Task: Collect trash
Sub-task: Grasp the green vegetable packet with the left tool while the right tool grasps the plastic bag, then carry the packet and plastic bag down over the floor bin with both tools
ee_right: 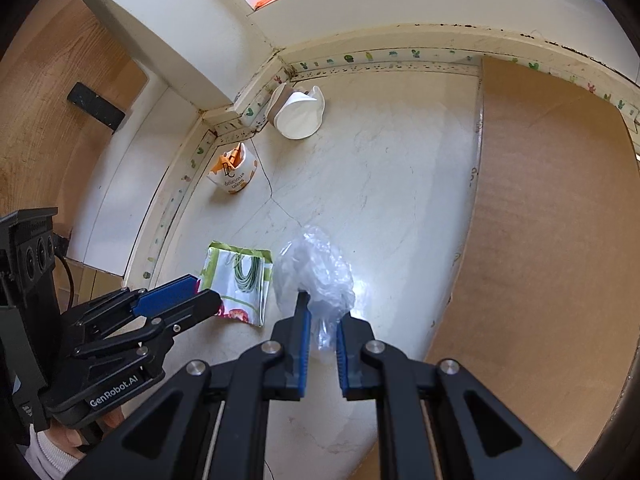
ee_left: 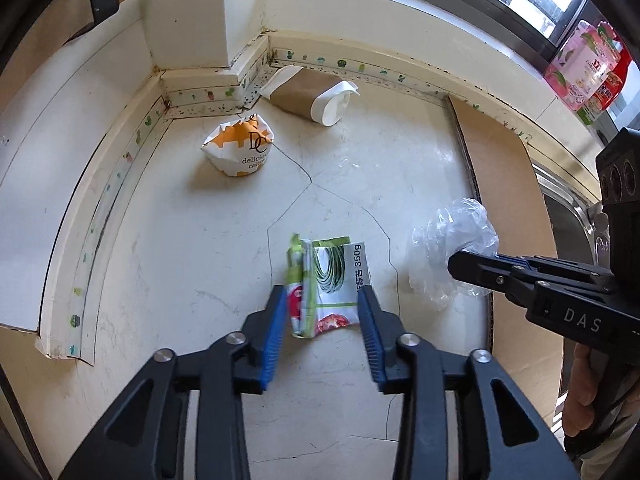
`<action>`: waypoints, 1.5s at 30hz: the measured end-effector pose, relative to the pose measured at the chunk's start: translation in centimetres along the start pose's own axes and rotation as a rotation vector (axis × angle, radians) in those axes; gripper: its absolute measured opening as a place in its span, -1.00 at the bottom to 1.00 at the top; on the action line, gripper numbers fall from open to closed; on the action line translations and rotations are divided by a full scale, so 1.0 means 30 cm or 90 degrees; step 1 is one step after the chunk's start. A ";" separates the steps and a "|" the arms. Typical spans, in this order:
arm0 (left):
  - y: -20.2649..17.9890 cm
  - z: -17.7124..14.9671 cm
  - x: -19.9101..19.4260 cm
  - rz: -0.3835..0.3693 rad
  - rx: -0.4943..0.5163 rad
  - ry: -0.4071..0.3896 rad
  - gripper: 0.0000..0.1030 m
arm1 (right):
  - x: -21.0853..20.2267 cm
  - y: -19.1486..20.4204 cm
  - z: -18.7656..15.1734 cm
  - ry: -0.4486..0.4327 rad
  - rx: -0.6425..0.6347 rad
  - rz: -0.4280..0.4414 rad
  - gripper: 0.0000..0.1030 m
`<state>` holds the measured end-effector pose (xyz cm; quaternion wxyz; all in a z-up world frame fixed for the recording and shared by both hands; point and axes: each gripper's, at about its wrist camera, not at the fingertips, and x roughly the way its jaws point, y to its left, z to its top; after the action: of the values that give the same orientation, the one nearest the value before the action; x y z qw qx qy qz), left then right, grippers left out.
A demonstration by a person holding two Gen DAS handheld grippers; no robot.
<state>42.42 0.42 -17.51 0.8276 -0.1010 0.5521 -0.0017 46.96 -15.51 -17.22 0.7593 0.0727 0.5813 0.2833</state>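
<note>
A flattened green-and-white food packet (ee_left: 334,268) (ee_right: 240,276) lies on the pale countertop (ee_left: 200,240). My left gripper (ee_left: 322,292) (ee_right: 208,294) straddles it, open, one blue pad on each side and neither pressing it. A crumpled clear plastic bag (ee_left: 456,236) (ee_right: 316,268) is pinched at its near end by my right gripper (ee_right: 324,308) (ee_left: 454,264), which is shut on it. Farther back sit a crumpled orange-and-white paper wrapper (ee_left: 240,148) (ee_right: 234,176) and a paper cup on its side (ee_left: 308,94) (ee_right: 298,114) in the corner.
A sheet of brown cardboard (ee_left: 504,184) (ee_right: 552,200) covers the counter on the right. Beyond it is a steel sink rim (ee_left: 576,216). A pink package (ee_left: 588,68) stands on the window ledge. Walls with a taped edge close off the back and left.
</note>
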 end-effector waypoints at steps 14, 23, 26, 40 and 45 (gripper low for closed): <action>0.033 0.027 0.099 -0.022 -0.027 0.024 -0.64 | 0.017 0.027 -0.015 -0.001 -0.013 -0.005 -0.79; -0.037 -0.057 -0.021 -0.015 0.033 -0.009 -0.88 | -0.008 0.064 -0.096 0.006 -0.014 0.000 -0.80; -0.050 -0.125 -0.120 -0.022 0.042 -0.025 -0.88 | -0.050 0.099 -0.165 -0.002 -0.016 0.001 -0.80; -0.016 -0.631 -0.582 -0.075 0.155 -0.102 -0.88 | -0.309 0.434 -0.749 -0.111 0.017 -0.034 -0.80; 0.013 -0.800 -0.643 -0.089 0.180 -0.088 -0.88 | -0.319 0.508 -0.971 -0.112 0.050 -0.045 -0.80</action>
<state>12.89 -0.95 -8.83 0.8676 -0.0220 0.4795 -0.1299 13.19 -14.19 -11.58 0.8134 0.1066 0.5255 0.2257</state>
